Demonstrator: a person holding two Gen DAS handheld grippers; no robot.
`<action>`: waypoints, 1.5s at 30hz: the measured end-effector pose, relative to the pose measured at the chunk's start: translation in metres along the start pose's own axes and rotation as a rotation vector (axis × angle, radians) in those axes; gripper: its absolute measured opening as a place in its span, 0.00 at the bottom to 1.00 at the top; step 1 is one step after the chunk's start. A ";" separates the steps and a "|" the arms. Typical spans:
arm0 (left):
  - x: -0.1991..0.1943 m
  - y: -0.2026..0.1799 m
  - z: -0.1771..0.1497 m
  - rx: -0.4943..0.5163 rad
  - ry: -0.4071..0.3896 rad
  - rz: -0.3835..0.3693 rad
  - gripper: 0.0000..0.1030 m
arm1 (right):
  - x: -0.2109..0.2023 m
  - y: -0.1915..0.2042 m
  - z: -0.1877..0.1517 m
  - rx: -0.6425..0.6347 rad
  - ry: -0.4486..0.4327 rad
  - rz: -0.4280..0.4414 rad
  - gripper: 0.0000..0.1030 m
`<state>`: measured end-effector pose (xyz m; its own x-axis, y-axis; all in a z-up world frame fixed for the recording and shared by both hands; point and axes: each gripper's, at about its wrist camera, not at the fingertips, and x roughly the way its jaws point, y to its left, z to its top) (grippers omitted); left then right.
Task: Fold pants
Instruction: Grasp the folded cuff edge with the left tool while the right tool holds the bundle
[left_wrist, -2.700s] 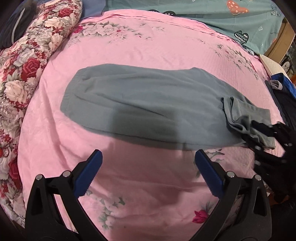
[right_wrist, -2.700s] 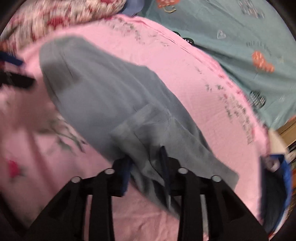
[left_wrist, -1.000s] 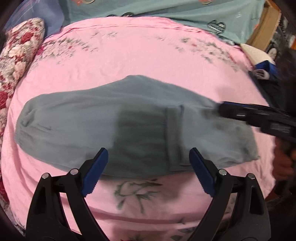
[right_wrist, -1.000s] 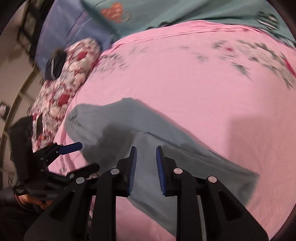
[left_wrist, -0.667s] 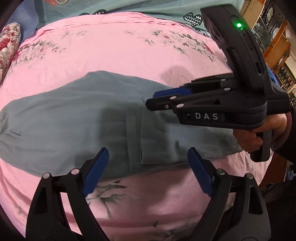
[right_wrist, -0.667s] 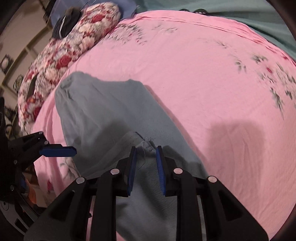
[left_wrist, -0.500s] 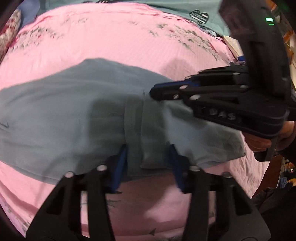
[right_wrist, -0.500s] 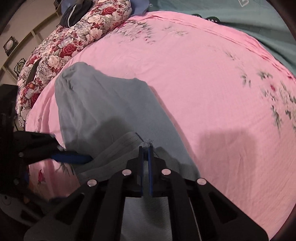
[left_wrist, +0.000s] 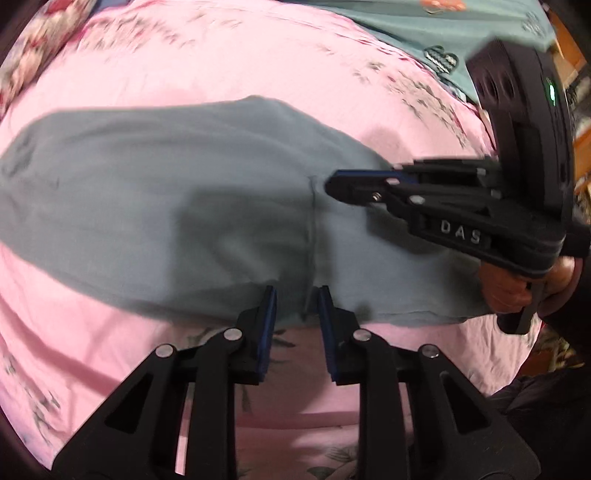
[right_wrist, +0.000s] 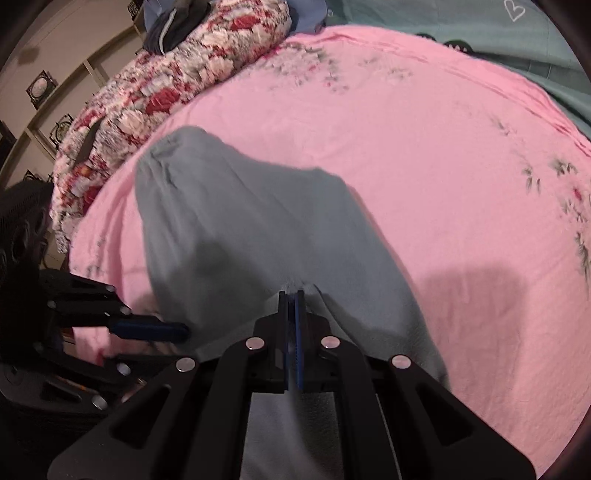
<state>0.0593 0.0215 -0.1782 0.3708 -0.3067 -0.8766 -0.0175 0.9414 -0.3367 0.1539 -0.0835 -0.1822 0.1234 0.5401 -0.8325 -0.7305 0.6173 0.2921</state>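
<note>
Grey-green pants lie flat across the pink bed sheet, with the leg end folded over the middle; they also show in the right wrist view. My left gripper sits at the near edge of the folded hem, jaws narrowly apart around the fabric edge. My right gripper is shut on the far corner of the folded hem; it also shows in the left wrist view.
A red floral quilt lies along the bed's left side. A teal sheet covers the far part. Shelving stands at the far right. Dark clothing sits on the quilt.
The leg end was carried over and laid onto the middle. My right gripper closed on the hem's far corner. My left gripper narrowed from wide open onto the near edge.
</note>
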 end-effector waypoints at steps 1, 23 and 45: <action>-0.005 0.000 0.003 -0.003 -0.011 0.015 0.24 | -0.005 -0.003 0.002 0.028 0.001 0.004 0.05; 0.013 -0.032 0.017 0.186 0.016 0.064 0.52 | -0.073 -0.025 -0.060 0.387 -0.135 0.148 0.17; -0.037 0.002 -0.005 0.065 -0.073 0.151 0.59 | -0.027 0.016 -0.008 -0.082 -0.080 -0.152 0.04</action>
<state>0.0413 0.0335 -0.1483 0.4348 -0.1521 -0.8876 -0.0189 0.9839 -0.1778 0.1341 -0.0926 -0.1589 0.2871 0.4896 -0.8233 -0.7510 0.6486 0.1239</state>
